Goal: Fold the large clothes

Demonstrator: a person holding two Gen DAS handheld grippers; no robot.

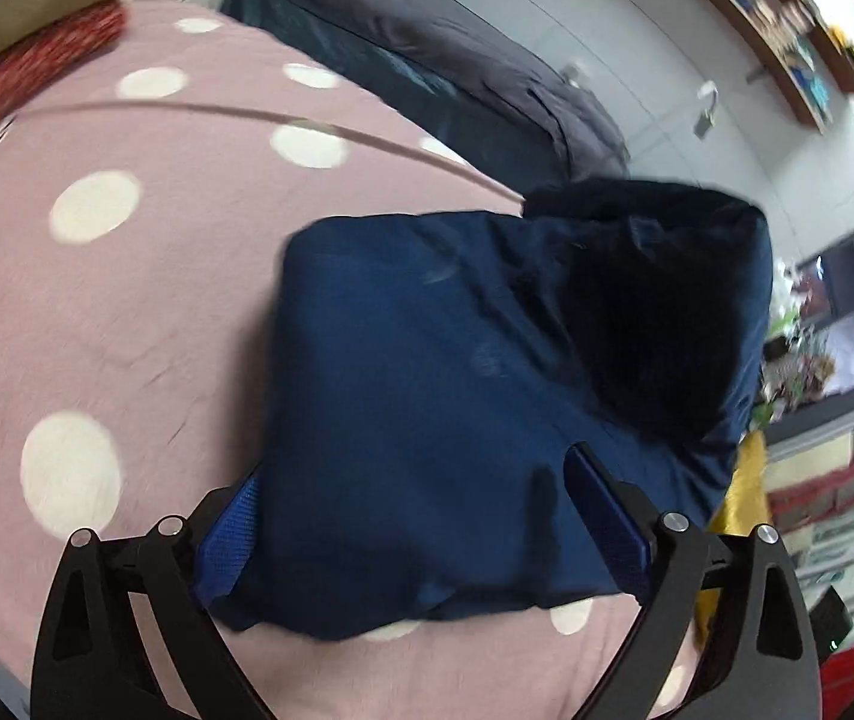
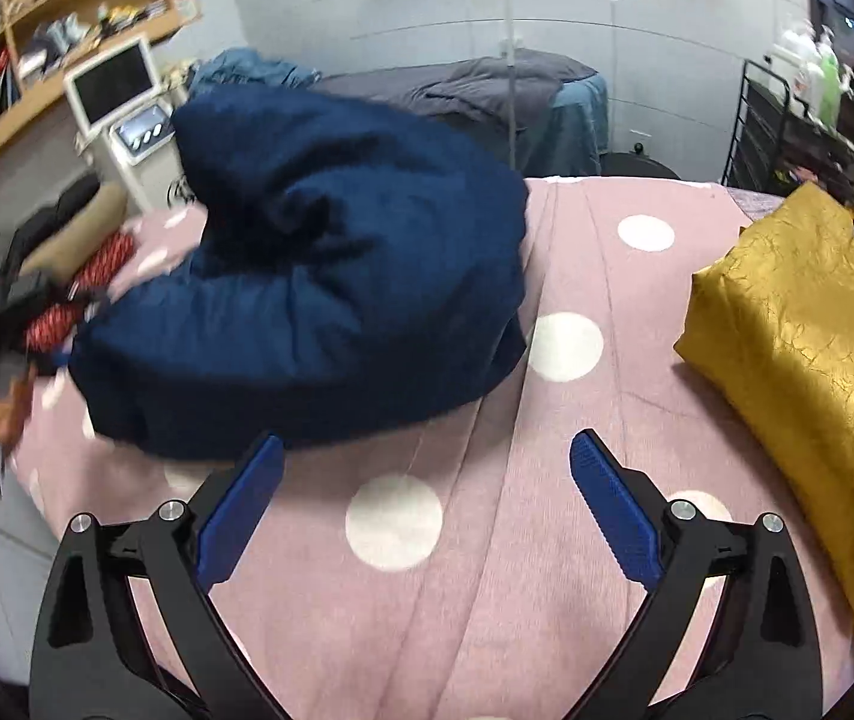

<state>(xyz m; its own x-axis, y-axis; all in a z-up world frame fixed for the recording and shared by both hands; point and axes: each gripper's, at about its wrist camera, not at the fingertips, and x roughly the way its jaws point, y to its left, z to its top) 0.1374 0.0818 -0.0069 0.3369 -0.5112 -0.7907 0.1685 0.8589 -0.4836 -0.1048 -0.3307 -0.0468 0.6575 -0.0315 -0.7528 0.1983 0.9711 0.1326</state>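
Right tongs [image 2: 420,504] wide open, empty, over pink dotted bed [image 2: 565,420]. Navy jacket [image 2: 318,300] bundled just ahead-left; gold cloth [image 2: 799,348] at right, apart.

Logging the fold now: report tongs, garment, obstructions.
Left tongs wide, straddling navy jacket, grip unclear. Right tongs open, empty. Jacket bundled on pink spotted bedspread. Yellow bundle lies aside.

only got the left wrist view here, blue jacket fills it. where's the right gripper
Observer: The right gripper is open over bare pink spotted bedspread, beside the navy jacket, nothing between its fingers.
Operator: anything else on the bed that side
Observer: A folded yellow garment lies apart from the jacket.
Operator: is the jacket flat
Observer: No, from the right wrist view it sits as a puffy mound.
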